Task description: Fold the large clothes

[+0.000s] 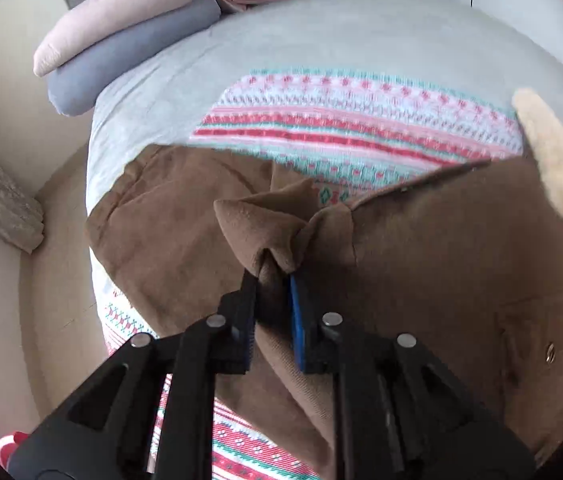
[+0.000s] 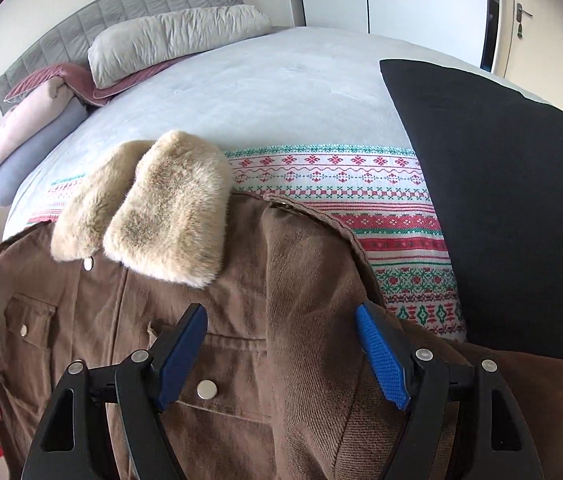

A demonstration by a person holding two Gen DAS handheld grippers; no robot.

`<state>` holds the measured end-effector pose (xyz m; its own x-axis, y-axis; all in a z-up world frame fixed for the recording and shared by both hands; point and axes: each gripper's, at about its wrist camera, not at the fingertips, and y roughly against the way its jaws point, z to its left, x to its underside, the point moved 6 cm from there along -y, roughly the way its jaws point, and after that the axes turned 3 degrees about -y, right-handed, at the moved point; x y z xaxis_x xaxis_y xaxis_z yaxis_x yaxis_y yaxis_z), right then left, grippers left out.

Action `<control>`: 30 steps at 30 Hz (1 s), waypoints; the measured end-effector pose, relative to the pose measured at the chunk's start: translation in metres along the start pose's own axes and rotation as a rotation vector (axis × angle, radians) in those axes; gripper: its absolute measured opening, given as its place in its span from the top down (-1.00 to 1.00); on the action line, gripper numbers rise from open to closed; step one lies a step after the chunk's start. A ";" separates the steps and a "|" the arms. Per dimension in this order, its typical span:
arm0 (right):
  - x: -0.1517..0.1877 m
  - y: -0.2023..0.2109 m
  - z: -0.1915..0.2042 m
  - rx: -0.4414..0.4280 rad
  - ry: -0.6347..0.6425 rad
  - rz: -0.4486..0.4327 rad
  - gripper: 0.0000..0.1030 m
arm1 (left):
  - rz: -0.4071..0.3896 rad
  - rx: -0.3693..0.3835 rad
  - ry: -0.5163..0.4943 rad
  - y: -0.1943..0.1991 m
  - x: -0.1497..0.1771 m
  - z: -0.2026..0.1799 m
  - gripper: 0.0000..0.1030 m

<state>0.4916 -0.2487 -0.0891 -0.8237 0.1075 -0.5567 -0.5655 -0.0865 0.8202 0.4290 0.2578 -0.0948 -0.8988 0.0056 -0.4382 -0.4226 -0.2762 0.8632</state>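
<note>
On the bed (image 2: 281,80), left gripper (image 1: 271,280) pinches brown jacket (image 1: 421,260); right gripper (image 2: 281,344) gapes above it.

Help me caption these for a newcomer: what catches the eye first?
A brown jacket with a fluffy cream fur collar sprawls across the near end of the bed. The left gripper pinches a bunched fold of it; the right gripper is open over it, beside a black cushion.
</note>
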 end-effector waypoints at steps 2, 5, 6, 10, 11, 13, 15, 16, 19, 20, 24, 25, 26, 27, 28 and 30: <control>-0.001 0.003 -0.001 -0.004 0.001 0.001 -0.51 | -0.018 -0.006 -0.035 0.002 0.001 -0.004 0.43; -0.009 0.004 -0.002 -0.023 0.016 -0.010 -0.51 | -0.147 -0.010 -0.064 0.032 -0.019 -0.011 -0.28; -0.013 0.003 -0.001 -0.026 0.027 -0.014 -0.51 | -0.194 0.018 -0.084 0.042 -0.027 -0.018 -0.51; -0.027 -0.008 0.012 -0.018 0.122 -0.016 -0.51 | -0.253 0.113 -0.254 0.054 -0.056 -0.074 -0.54; -0.032 -0.013 0.017 -0.015 0.142 -0.021 -0.51 | -0.257 0.138 -0.281 0.055 -0.063 -0.089 -0.54; -0.039 -0.020 0.028 -0.026 0.156 -0.032 -0.51 | -0.275 0.197 -0.302 0.065 -0.072 -0.122 -0.54; -0.044 -0.026 0.046 -0.091 0.153 -0.034 -0.51 | -0.291 0.283 -0.290 0.073 -0.085 -0.152 -0.54; -0.047 -0.028 0.057 -0.122 0.155 -0.040 -0.51 | -0.293 0.326 -0.278 0.077 -0.093 -0.168 -0.54; -0.061 -0.035 0.097 -0.176 0.200 -0.086 -0.51 | -0.298 0.395 -0.268 0.081 -0.117 -0.213 -0.54; -0.066 -0.039 0.110 -0.174 0.236 -0.110 -0.51 | -0.296 0.393 -0.273 0.078 -0.126 -0.226 -0.54; -0.092 -0.071 0.144 -0.107 0.357 -0.140 -0.49 | -0.247 0.406 -0.257 0.046 -0.154 -0.259 -0.50; -0.099 -0.082 0.144 -0.094 0.360 -0.131 -0.49 | -0.244 0.426 -0.243 0.039 -0.156 -0.262 -0.50; -0.107 -0.094 0.143 -0.090 0.358 -0.120 -0.49 | -0.242 0.446 -0.228 0.031 -0.161 -0.264 -0.50; -0.114 -0.105 0.141 -0.087 0.354 -0.108 -0.48 | -0.244 0.474 -0.208 0.022 -0.166 -0.265 -0.50; -0.120 -0.115 0.139 -0.089 0.353 -0.094 -0.44 | -0.246 0.526 -0.193 0.014 -0.169 -0.265 -0.50; -0.125 -0.134 0.134 -0.133 0.344 -0.060 -0.18 | -0.226 0.643 -0.162 -0.004 -0.170 -0.264 -0.50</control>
<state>0.6755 -0.1175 -0.1113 -0.7415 -0.2212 -0.6334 -0.5946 -0.2208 0.7731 0.6145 0.0039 -0.0901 -0.7658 0.1531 -0.6245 -0.5410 0.3715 0.7545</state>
